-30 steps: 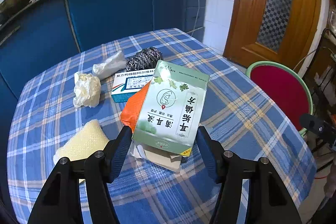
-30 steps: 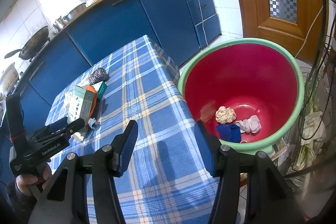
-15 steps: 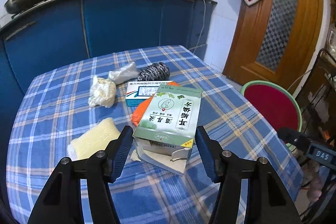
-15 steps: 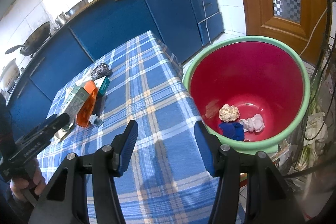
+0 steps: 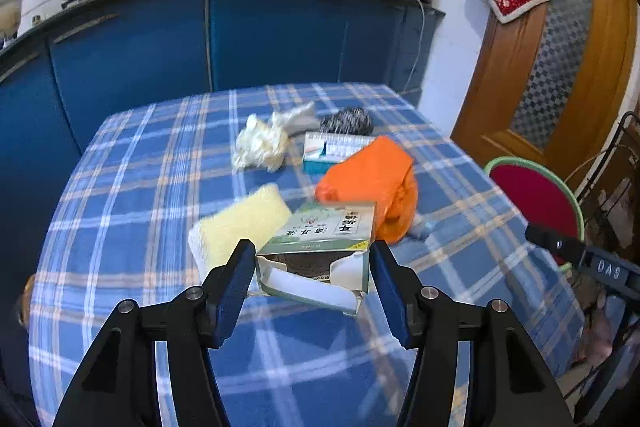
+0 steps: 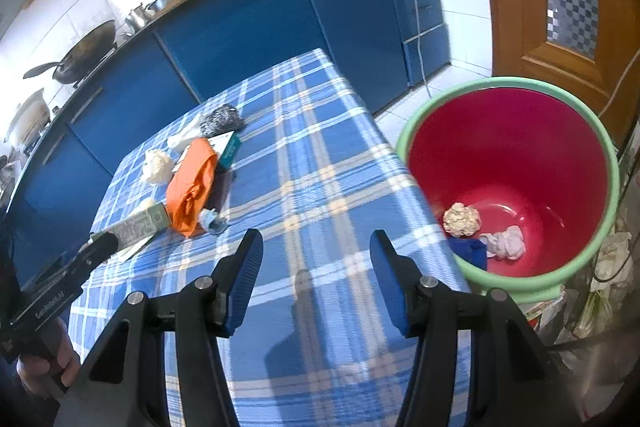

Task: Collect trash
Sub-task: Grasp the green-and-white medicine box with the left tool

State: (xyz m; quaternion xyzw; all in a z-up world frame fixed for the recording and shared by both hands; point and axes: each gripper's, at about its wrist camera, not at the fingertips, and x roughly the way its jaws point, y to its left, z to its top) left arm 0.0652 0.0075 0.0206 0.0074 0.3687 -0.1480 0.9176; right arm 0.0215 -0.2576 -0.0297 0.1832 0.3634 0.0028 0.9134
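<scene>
Two handheld black grippers: the left gripper (image 5: 312, 283) and right gripper (image 6: 316, 279) carry ribbed blue pads, silver screws and white lettering.

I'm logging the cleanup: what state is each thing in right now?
Green carton: end flaps torn open, between the left claw pads.
Left claw: shut on the carton.
Right claw: open, nothing between its jaws.
Red bin: uncovered, a few scraps at the bottom.
Orange bag: crumpled, on the table.
</scene>
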